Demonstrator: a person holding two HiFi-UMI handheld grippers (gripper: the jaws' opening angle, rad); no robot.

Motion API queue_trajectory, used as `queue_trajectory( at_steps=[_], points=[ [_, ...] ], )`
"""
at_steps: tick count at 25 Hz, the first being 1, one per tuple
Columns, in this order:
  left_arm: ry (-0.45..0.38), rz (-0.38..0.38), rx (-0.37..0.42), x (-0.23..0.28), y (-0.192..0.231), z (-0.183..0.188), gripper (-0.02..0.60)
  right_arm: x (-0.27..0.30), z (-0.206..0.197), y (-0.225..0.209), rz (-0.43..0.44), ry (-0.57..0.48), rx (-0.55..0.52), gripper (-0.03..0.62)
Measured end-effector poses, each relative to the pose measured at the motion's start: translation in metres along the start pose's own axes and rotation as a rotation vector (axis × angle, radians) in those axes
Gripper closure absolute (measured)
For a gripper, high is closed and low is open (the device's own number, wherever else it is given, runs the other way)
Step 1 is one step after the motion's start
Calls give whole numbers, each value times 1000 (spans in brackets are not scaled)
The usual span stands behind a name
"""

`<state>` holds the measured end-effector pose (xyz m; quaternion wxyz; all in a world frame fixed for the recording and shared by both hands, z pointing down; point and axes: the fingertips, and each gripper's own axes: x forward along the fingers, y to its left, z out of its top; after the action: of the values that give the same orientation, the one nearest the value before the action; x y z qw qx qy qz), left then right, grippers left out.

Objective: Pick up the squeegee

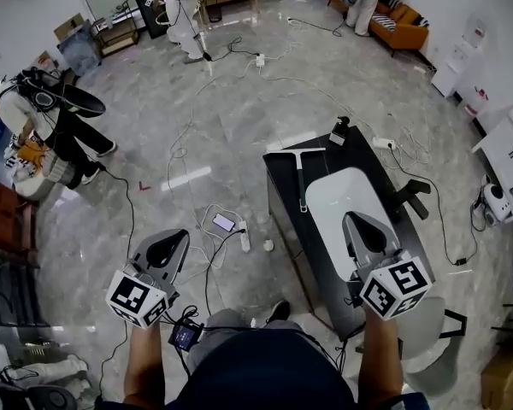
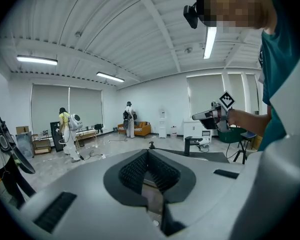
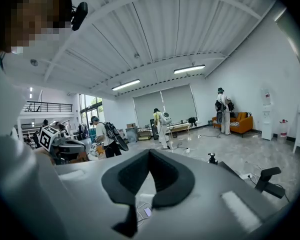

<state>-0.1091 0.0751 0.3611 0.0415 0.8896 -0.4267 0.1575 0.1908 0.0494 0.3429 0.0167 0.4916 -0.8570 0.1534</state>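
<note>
The squeegee (image 1: 301, 180) lies on the black table (image 1: 282, 196), with its white blade at the far end and its thin handle running toward me. A white oval board (image 1: 342, 196) lies beside it on the right. My right gripper (image 1: 353, 219) hovers over the near end of that board, jaws closed with nothing between them; the squeegee is ahead and to its left. My left gripper (image 1: 179, 237) is over the floor left of the table, also shut and empty. In each gripper view the jaws (image 2: 148, 152) (image 3: 150, 152) meet at the tip. The squeegee is not visible in either gripper view.
A phone (image 1: 225, 222), a power strip (image 1: 244, 236) and cables lie on the floor between the left gripper and the table. A small black device (image 1: 339, 131) stands at the table's far end. A black stool (image 1: 412, 196) is right of the table. Several people stand farther off.
</note>
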Motion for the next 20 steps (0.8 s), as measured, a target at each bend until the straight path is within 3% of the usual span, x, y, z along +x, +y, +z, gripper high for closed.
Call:
queue_trajectory(
  at_steps=[7, 20],
  points=[
    [16, -31, -2, 32, 19, 1, 575, 19, -5, -22, -36, 21, 22, 585],
    [-67, -231, 31, 112, 108, 31, 575, 79, 18, -20, -228, 0, 6, 585]
  ],
)
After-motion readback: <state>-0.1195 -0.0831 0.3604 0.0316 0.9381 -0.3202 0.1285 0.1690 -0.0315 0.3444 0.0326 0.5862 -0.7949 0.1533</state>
